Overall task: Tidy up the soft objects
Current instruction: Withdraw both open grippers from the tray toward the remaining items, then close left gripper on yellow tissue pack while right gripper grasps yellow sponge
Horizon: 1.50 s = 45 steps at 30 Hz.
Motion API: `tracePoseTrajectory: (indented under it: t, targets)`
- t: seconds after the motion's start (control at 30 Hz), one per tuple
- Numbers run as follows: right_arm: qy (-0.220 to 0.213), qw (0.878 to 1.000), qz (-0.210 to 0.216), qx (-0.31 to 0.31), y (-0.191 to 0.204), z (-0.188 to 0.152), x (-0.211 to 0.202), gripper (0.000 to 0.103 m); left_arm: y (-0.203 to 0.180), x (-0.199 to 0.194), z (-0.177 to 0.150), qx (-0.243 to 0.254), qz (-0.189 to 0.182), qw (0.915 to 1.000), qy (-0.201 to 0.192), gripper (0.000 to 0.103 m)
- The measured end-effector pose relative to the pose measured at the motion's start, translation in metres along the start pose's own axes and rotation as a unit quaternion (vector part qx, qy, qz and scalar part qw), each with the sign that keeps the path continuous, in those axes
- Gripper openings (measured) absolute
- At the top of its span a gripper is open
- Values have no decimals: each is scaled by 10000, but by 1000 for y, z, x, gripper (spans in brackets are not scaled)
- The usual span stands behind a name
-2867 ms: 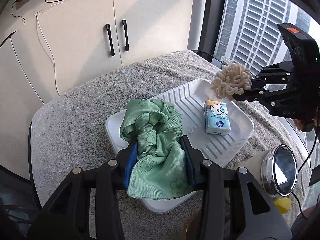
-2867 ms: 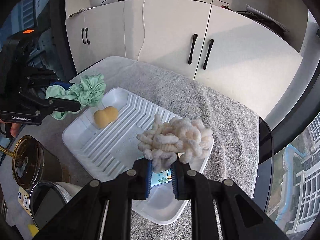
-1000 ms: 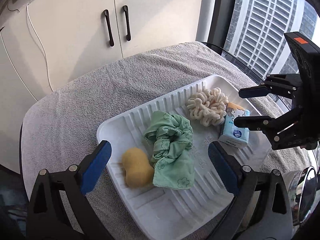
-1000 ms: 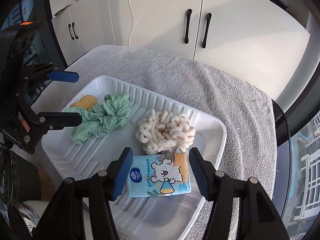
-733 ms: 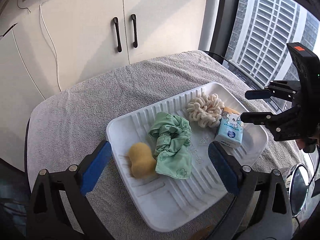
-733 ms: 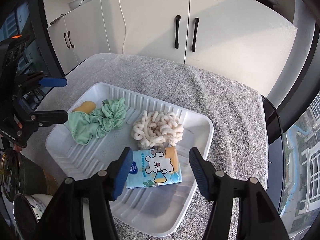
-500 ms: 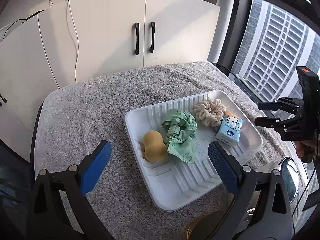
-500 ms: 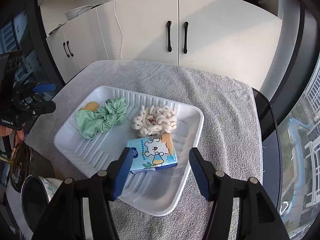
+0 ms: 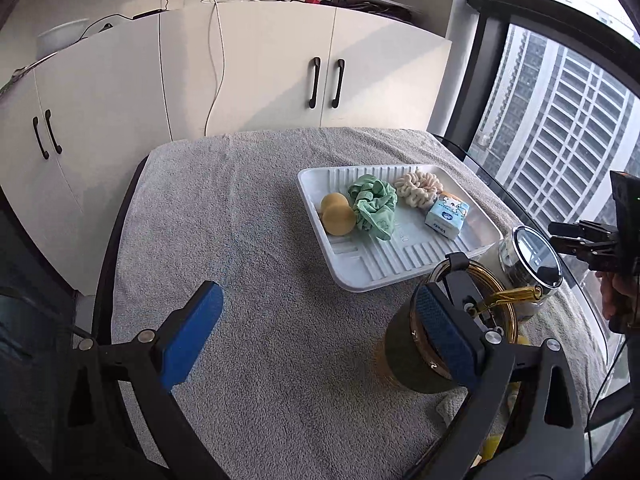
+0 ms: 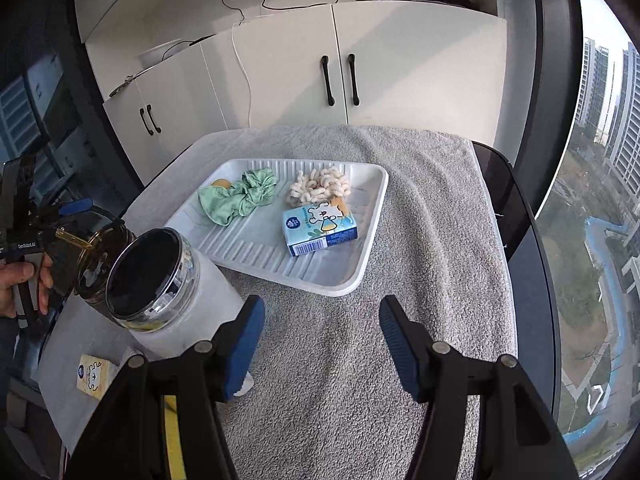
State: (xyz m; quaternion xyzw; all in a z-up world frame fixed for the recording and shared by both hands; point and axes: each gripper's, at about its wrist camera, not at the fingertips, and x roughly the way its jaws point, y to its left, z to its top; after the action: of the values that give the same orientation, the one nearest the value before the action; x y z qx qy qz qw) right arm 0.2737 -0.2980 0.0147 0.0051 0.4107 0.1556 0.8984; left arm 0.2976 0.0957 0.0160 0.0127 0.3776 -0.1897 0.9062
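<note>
A white ribbed tray (image 9: 404,268) sits on a table covered with a grey towel (image 9: 256,264). Four soft items lie inside it, toward its far end. A yellow sponge (image 9: 338,214) lies at the left, touching a crumpled green cloth (image 9: 374,206). Beside the cloth is a cream knotted scrunchie (image 9: 418,190). A blue tissue pack (image 9: 446,216) lies just in front of the scrunchie, printed with a cartoon bear.

The left gripper (image 9: 316,336) hangs over bare towel, well short of the tray. Its blue-padded jaws are spread wide with nothing between them. The right gripper (image 10: 320,336) likewise hangs over the towel in front of the tray. Its jaws stand apart and empty.

Near the tray's front left corner stand a white jar with a dark glass lid (image 10: 160,284) and an amber cup (image 10: 96,268). A small yellow packet (image 10: 94,376) lies on the table edge. A hand (image 10: 24,284) grips the left gripper's handle. White cabinets (image 9: 248,76) stand behind the table.
</note>
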Motion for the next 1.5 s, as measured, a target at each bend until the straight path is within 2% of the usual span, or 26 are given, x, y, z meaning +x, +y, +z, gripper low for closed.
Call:
tracePoseTrajectory:
  t: [0.2,0.37,0.63,0.83,1.0,1.2,1.5]
  targets:
    - [-58,9997,216,103,17,-44,-26,63,-13,-38,-44,26,-13,10000,-69,100]
    - [-84,9991,405,47,44,-82,-46,66,-36,-52,-90,414,1,9990,153,100]
    - [35,9967,785,-178,103,-130,-57,69,-63,-60,-143,647,-138,9968,449,100]
    - [102,9960,839,-297,140,-154,-58,72,-77,-66,-160,748,-202,9960,456,101]
    - [143,9946,927,-453,167,-168,-52,77,-87,-59,-164,854,-296,9945,536,101]
    - [295,9943,913,-463,186,-177,-34,77,-95,-44,-165,1046,-341,9920,613,101]
    - [338,9960,499,-657,205,-179,-9,77,-91,-15,-159,1235,-376,9881,835,101]
